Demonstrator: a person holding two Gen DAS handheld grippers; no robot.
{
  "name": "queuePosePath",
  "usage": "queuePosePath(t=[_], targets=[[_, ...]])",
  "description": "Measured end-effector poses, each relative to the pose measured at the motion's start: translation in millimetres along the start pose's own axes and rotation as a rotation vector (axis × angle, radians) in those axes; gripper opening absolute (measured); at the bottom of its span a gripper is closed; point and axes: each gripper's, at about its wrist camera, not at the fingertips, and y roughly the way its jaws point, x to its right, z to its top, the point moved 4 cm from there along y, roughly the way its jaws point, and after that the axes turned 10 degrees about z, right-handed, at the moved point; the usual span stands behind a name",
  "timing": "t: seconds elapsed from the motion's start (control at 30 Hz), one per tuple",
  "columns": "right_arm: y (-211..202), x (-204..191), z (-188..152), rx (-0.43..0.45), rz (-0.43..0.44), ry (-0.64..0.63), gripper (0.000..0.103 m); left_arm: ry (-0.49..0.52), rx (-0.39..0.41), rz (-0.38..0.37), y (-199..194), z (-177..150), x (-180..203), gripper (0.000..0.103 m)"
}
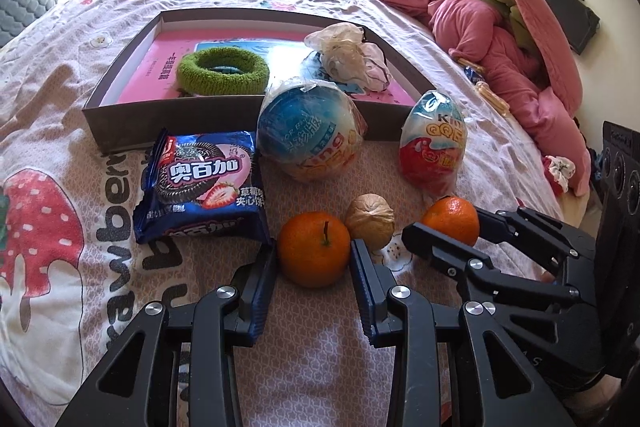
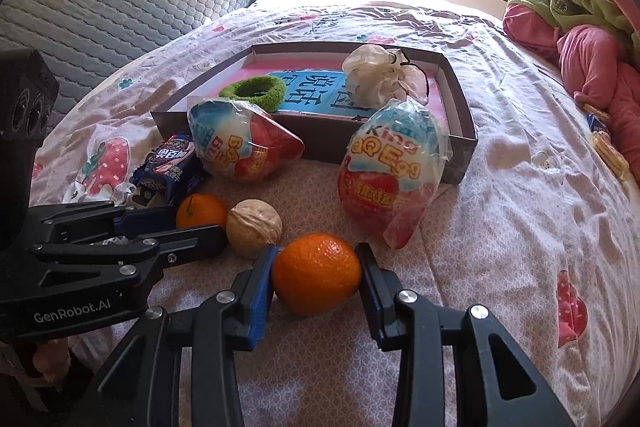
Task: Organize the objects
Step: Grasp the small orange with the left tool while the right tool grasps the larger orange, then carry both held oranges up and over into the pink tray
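Orange fruit both sides: left claw [image 1: 313,259] pinching stemmed tangerine [image 1: 312,253], right claw [image 2: 317,277] clamping second tangerine [image 2: 316,273]. Beyond: box [image 1: 224,117] holding only scrunchie [image 1: 222,69] and bag [image 1: 348,57]; most left.

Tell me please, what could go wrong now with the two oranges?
Both grippers grip round fruit. The stemmed orange in the left gripper touches the tan walnut, so lifting may roll it. The stemless orange in the right gripper could slip from the pads on the way to the shallow grey cardboard box.
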Motion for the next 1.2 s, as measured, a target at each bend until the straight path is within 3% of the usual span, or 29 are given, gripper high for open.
queuePosePath(t=[0.6, 1.2], targets=[[-28, -8, 4, 0.082, 0.014, -0.024, 0.04, 0.005, 0.03, -0.009, -38, -17, 11, 0.037], [-46, -19, 10, 0.146, 0.024, -0.06, 0.04, -0.002, 0.126, 0.032, -73, -11, 6, 0.037]])
